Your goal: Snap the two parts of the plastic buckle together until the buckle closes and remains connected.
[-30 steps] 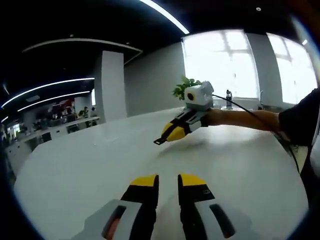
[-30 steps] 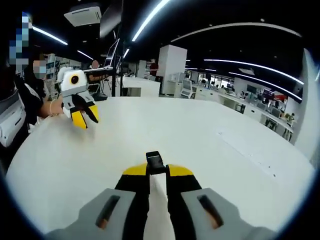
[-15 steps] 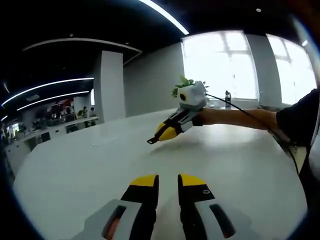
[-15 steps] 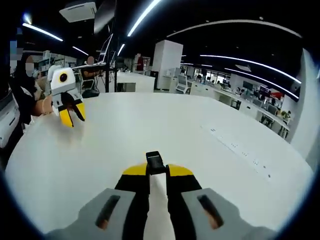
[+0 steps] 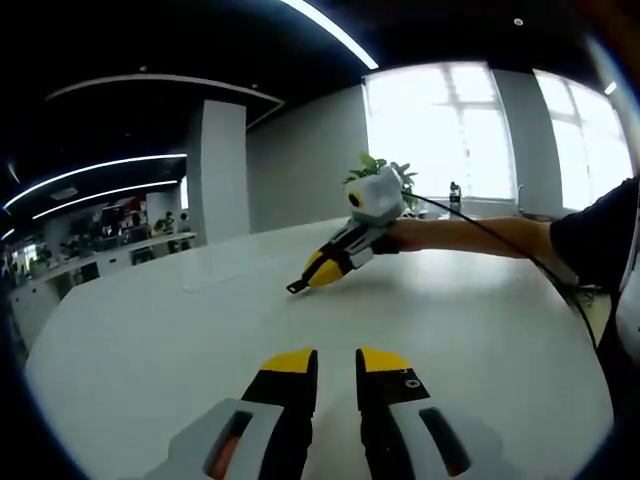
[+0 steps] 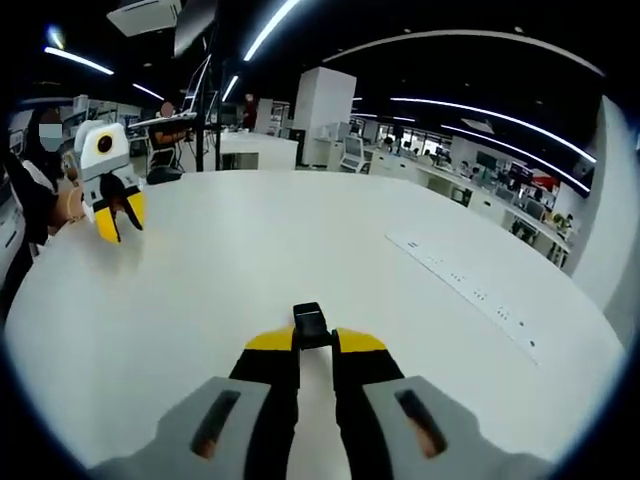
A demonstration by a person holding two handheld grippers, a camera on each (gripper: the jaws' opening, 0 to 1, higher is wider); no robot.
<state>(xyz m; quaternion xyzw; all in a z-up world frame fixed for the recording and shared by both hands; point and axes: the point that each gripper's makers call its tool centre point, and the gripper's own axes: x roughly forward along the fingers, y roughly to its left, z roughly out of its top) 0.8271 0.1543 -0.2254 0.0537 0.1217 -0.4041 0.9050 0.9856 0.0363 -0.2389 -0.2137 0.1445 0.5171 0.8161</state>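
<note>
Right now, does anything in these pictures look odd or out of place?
Nothing looks damaged or spilled. One point stands out: the right claw is shut on one black buckle part, while the left claw stands slightly open and holds nothing, well apart over the white table.

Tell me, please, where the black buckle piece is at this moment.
The black buckle piece is clamped at the tips of the right hand-held gripper, low and central in the right gripper view, above the white table.
</note>
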